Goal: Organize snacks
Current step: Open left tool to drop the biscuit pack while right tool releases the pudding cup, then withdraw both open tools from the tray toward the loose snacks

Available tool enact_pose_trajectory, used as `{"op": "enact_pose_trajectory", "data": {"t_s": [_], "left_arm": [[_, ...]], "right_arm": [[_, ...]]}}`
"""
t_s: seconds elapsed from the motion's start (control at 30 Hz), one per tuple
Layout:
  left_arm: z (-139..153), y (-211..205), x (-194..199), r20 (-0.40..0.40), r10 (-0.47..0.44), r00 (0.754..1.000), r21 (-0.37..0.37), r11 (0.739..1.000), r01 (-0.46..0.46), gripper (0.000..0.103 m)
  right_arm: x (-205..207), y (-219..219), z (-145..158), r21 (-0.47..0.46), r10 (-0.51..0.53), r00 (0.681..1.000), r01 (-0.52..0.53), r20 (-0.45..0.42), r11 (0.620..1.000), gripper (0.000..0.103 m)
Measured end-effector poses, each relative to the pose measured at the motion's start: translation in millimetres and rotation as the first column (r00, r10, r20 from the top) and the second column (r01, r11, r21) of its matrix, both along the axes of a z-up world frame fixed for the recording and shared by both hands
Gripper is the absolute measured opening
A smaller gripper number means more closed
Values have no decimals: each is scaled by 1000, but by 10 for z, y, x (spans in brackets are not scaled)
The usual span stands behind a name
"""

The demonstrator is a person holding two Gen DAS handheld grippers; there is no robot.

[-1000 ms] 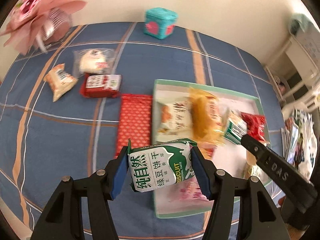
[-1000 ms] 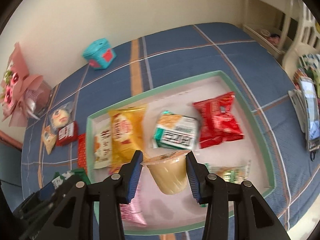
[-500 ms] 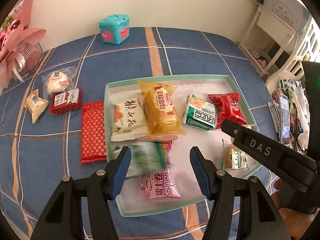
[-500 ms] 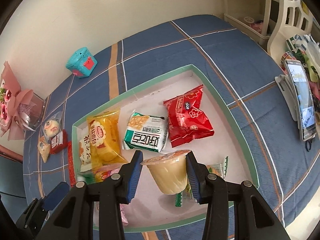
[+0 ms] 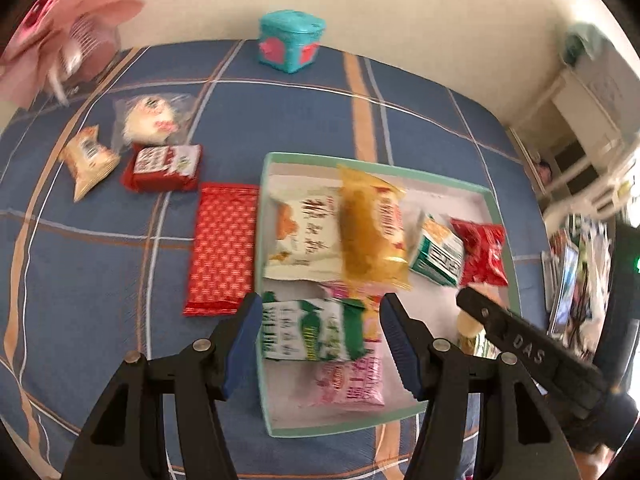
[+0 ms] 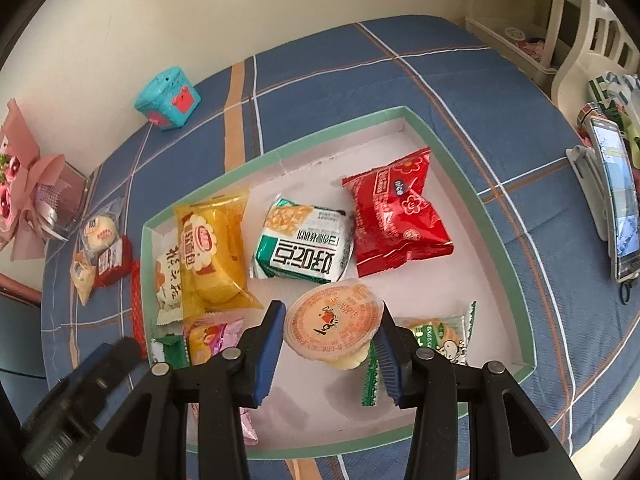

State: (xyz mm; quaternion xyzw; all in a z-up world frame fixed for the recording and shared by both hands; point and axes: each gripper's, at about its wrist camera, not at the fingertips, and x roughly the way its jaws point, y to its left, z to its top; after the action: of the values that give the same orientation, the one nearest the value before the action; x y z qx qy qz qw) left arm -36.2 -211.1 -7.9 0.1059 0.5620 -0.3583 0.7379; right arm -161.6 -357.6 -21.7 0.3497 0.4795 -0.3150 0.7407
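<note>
Here, jelly cup (image 6: 334, 322) tilted, foil lid facing camera

You can read "DAS" on the right gripper's arm (image 5: 528, 350); "nice" on the red packet (image 6: 394, 222); the other wrappers carry Chinese print too distorted to read.

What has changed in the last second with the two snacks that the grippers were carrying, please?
The left gripper has let go of the green biscuit pack, which now lies in the tray on the pink packet. The jelly cup has come down between the right gripper pads. The other snacks stayed put.
</note>
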Motion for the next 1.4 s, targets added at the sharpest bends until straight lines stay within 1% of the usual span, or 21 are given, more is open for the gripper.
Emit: {"op": "enact_pose_trajectory", "data": {"t_s": [0.17, 0.33, 0.47, 0.57, 0.63, 0.67, 0.77, 0.83, 0.9, 0.97, 1.17, 1.27, 1.4], "left_arm": [[-53, 122, 163, -33, 71, 997, 4, 997, -71, 63], [-116, 209, 278, -57, 113, 992, 20, 993, -112, 63], [-153, 245, 324, -70, 133, 989, 31, 991, -131, 63], [-173, 251, 341, -72, 137, 988, 36, 990, -134, 64], [-196, 256, 353, -72, 136, 988, 46, 990, -133, 65], [-208, 256, 357, -71, 137, 988, 53, 990, -134, 67], [-231, 281, 375, -67, 141, 988, 70, 988, -137, 68], [-252, 279, 395, -60, 144, 988, 82, 987, -139, 69], [-262, 284, 408, -53, 149, 987, 91, 985, -144, 72], [-270, 301, 427, -44, 155, 987, 98, 984, -150, 81], [-295, 347, 474, -9, 163, 987, 126, 979, -160, 82], [-336, 360, 494, -12, 166, 986, 141, 977, -163, 82], [-334, 397, 507, -3, 173, 985, 142, 975, -170, 82]], "right_arm": [[31, 27, -38, 6, 14, 1000, -14, -20, 1000, 47], [87, 59, -74, 8, 36, 998, -35, -45, 999, 49], [131, 91, -65, -1, 57, 997, -57, -57, 998, 59], [173, 118, -68, -6, 74, 995, -74, -70, 997, 60], [199, 141, -73, -11, 83, 993, -84, -85, 996, 63], [209, 153, -72, -14, 86, 992, -88, -94, 996, 66], [253, 195, -53, -30, 105, 988, -109, -112, 994, 73], [275, 214, -31, -38, 116, 987, -121, -113, 992, 77], [304, 242, -15, -43, 123, 986, -128, -110, 991, 81], [327, 263, -1, -46, 126, 986, -132, -108, 990, 82], [347, 314, 98, -76, 124, 987, -132, -99, 988, 90], [345, 326, 185, -96, 115, 990, -122, -76, 988, 90], [333, 334, 285, -117, 102, 993, -108, -53, 987, 90]]}}
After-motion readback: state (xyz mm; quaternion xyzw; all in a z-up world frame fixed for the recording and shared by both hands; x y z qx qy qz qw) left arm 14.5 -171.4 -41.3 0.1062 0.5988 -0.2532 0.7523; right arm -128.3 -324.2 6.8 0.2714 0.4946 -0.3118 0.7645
